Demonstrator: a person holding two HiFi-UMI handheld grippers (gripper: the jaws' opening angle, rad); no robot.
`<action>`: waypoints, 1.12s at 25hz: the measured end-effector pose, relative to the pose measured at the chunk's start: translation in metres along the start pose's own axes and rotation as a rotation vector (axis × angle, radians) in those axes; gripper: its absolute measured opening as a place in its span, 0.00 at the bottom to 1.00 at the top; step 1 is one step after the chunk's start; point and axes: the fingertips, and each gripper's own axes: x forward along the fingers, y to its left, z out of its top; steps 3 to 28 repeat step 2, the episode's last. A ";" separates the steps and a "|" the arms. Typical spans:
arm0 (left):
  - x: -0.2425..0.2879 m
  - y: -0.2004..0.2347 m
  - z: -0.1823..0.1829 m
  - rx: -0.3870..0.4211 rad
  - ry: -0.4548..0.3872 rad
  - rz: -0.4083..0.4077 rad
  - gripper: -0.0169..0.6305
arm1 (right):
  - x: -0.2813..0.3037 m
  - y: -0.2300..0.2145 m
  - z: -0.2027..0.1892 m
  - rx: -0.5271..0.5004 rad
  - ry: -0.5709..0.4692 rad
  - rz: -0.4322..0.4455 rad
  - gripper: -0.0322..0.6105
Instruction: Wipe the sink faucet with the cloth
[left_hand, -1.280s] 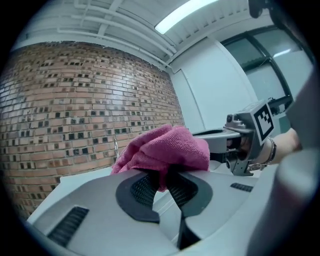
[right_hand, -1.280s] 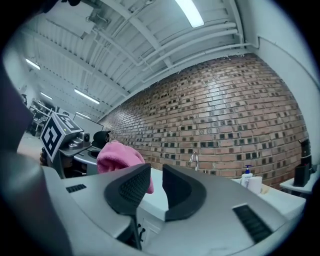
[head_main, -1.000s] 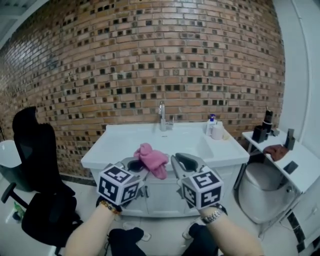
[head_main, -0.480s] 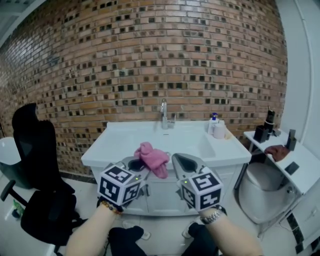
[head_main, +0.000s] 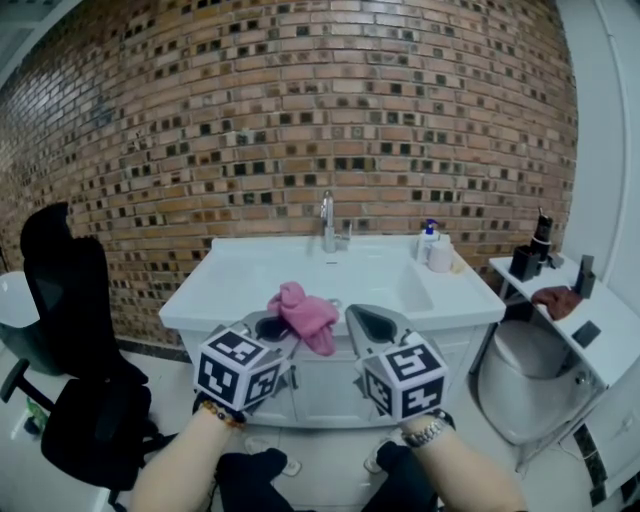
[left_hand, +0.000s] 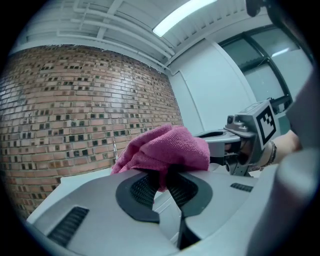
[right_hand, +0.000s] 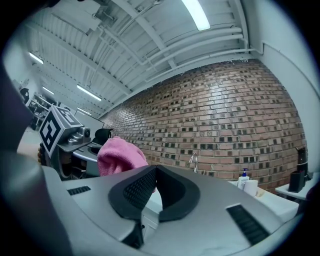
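A chrome faucet (head_main: 327, 222) stands at the back of the white sink (head_main: 250, 285), against the brick wall. My left gripper (head_main: 283, 328) is held level in front of the sink's near edge, shut on a bunched pink cloth (head_main: 303, 315). In the left gripper view the cloth (left_hand: 165, 150) bulges above the pinching jaws, and the faucet (left_hand: 115, 150) shows small behind it. My right gripper (head_main: 372, 325) hovers beside it, to the cloth's right, shut with nothing in it. The right gripper view shows its pads (right_hand: 137, 190) pressed together, the cloth (right_hand: 120, 156) at left and the faucet (right_hand: 193, 162) far ahead.
A soap bottle (head_main: 428, 240) and a white roll (head_main: 437, 258) sit on the sink's right rim. A black office chair (head_main: 70, 330) stands at left. At right there is a white shelf (head_main: 600, 335) with dark items, with a toilet (head_main: 520, 385) below it.
Both grippers stay where they were in front of the sink, the cloth still in the left one. The head view has shifted slightly.
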 end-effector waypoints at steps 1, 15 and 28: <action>0.001 0.000 0.000 0.000 0.001 0.000 0.09 | 0.000 -0.001 -0.001 0.000 0.001 -0.002 0.07; 0.002 0.000 -0.001 0.001 0.001 0.000 0.09 | 0.000 -0.003 -0.002 0.001 0.001 -0.003 0.07; 0.002 0.000 -0.001 0.001 0.001 0.000 0.09 | 0.000 -0.003 -0.002 0.001 0.001 -0.003 0.07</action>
